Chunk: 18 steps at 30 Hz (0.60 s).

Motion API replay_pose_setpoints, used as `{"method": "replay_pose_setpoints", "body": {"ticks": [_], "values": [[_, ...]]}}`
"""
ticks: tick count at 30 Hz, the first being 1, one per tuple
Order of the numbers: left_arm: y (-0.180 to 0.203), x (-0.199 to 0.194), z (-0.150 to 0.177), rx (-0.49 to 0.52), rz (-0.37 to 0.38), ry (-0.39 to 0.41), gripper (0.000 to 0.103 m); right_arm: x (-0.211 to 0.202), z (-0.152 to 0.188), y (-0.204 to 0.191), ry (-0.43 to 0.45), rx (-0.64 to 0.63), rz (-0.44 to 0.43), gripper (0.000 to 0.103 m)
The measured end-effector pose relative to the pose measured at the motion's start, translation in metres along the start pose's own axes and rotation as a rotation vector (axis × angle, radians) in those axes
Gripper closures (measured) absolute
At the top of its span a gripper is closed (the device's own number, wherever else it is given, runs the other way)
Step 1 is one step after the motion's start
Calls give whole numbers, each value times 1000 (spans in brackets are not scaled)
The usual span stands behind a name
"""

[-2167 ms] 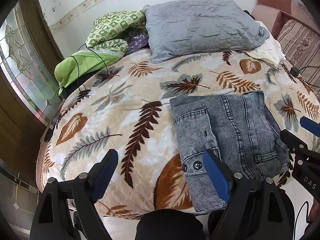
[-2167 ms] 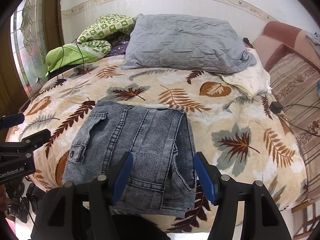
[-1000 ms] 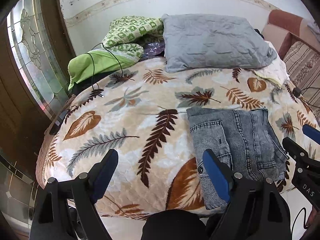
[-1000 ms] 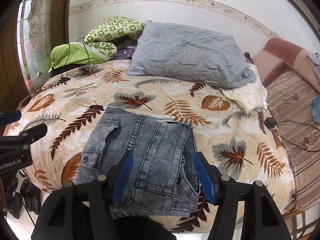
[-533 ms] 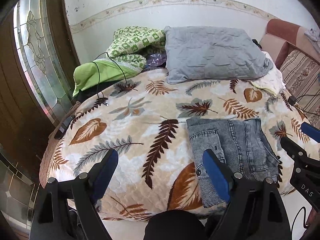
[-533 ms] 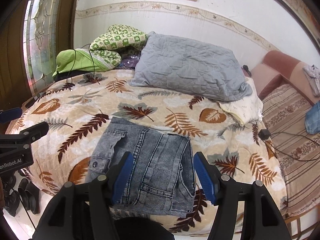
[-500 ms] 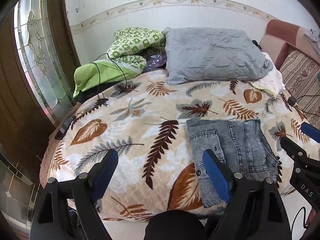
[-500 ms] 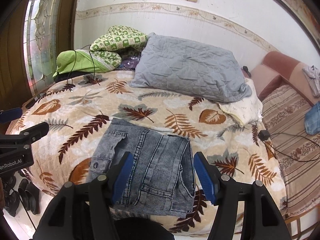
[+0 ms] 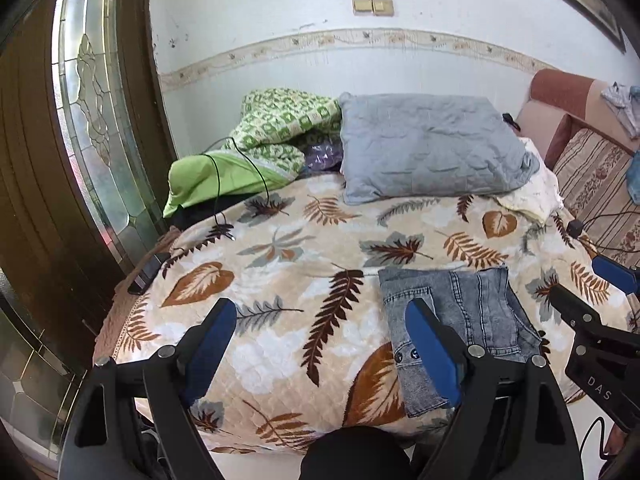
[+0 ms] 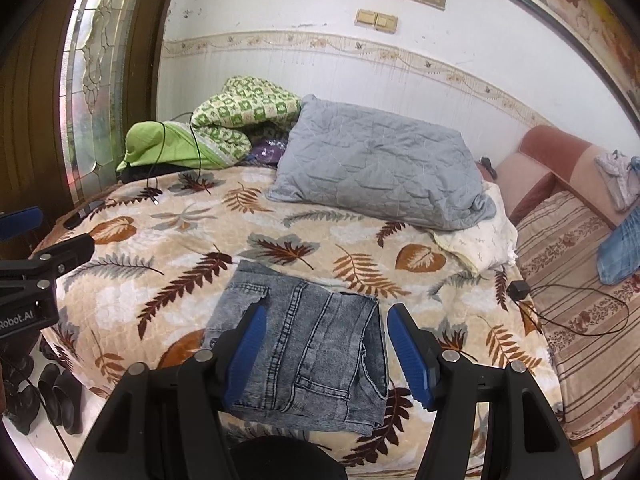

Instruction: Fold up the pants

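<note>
The grey denim pants (image 10: 316, 344) lie folded into a flat rectangle near the front edge of the bed's leaf-print blanket (image 10: 168, 264); they also show at the right in the left wrist view (image 9: 464, 320). My right gripper (image 10: 326, 344) is open and empty, held back and above the pants. My left gripper (image 9: 320, 336) is open and empty, off to the left of the pants over bare blanket (image 9: 280, 280). Neither gripper touches the pants.
A grey pillow (image 10: 380, 168), a green patterned quilt (image 10: 240, 120) and a cream cloth (image 10: 480, 240) lie at the bed's far side. A striped sofa (image 10: 580, 280) with a cable and charger stands right. A wood and glass door (image 9: 80, 140) is left. Shoes (image 10: 52, 396) sit on the floor.
Both grippers have pulled back and up from the bed, so the folded pants look smaller and farther. The pants have not moved. Both grippers stay open.
</note>
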<state>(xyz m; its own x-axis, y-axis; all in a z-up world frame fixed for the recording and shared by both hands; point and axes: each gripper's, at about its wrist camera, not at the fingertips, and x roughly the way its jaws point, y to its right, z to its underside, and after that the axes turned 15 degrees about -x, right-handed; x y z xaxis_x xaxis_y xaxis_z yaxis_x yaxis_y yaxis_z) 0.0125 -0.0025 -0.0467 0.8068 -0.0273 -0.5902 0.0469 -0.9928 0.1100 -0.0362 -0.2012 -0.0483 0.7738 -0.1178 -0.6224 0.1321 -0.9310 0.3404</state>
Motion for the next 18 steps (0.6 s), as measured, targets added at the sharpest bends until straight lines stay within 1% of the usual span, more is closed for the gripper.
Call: {"method": "replay_pose_setpoints", "body": {"ticks": [5, 9, 18], "values": [[-3, -3, -4, -4, -4, 14, 16, -6, -4, -4, 19, -7, 4, 34], [-3, 2, -4, -4, -11, 8, 16, -2, -3, -5, 13, -6, 0, 34], [0, 30, 2, 3, -36, -46, 16, 22, 4, -2, -22, 10, -21, 34]]}}
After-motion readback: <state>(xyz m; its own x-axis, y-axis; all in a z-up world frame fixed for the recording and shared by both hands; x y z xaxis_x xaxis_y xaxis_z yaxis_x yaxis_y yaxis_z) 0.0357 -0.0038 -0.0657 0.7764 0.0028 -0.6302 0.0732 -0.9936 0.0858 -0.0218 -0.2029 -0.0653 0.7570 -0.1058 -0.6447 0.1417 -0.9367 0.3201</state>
